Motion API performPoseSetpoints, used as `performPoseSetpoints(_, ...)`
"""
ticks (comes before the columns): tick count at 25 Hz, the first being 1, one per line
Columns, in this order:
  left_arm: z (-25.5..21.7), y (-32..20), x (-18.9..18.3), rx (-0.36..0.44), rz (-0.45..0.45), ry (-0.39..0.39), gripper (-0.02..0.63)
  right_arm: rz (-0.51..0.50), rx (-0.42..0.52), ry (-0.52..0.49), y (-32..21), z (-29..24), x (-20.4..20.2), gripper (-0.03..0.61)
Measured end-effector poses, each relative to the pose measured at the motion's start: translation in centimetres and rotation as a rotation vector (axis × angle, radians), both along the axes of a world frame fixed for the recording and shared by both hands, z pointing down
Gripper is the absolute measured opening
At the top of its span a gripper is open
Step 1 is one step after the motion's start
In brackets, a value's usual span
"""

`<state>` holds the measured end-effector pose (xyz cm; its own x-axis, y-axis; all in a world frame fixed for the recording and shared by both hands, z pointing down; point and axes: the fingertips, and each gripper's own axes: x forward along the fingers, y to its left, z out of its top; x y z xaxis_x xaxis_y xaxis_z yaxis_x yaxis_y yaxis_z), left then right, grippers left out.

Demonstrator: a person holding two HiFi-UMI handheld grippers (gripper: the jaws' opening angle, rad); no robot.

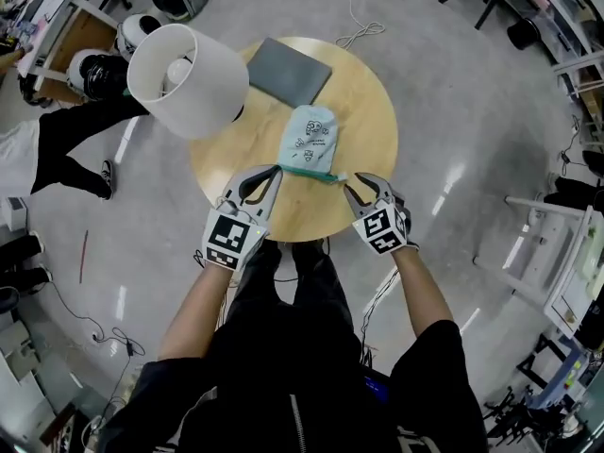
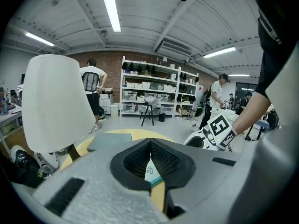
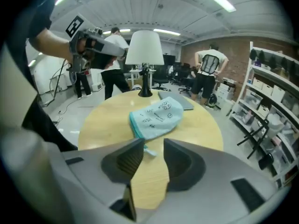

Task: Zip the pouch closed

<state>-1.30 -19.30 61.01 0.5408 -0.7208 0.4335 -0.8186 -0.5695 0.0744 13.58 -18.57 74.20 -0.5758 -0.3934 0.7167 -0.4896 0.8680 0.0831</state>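
my left gripper [image 1: 275, 170] is clenched, its jaws meeting at the tips, and it sits right at the near left corner of the pouch [image 1: 310, 140]; i cannot tell whether any fabric is pinched there. through the slot under its jaws i see a slice of the pouch and its teal edge. my right gripper [image 1: 361, 186] is released, jaws apart with nothing between them but bare desk [image 1: 363, 111], just off the pouch's near right corner. the pouch lies flat near the middle of the round desk, light blue with small dark prints, its teal zipper edge [image 1: 308, 172] facing me. in the right gripper view a small pale tab [image 3: 148, 151] sticks out at the end of that edge, close ahead of the jaws. a lamp [image 1: 187, 78] stands at the left and a grey slab [image 1: 288, 71] lies beyond the pouch.
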Motion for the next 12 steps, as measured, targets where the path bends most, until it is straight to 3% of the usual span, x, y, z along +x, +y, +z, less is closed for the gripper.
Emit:
performPoseSetpoints(6,1.0,0.4,-1.5,-0.027,-0.077,-0.018,0.006,-0.192,-0.023,0.141,0.1,5.0,-0.5,0.137)
performPoseSetpoints(12,1.9,1.0,-2.6,-0.053,-0.142,-0.036,0.006,-0.328,-0.002,0.199,-0.1,7.5,-1.3,0.130)
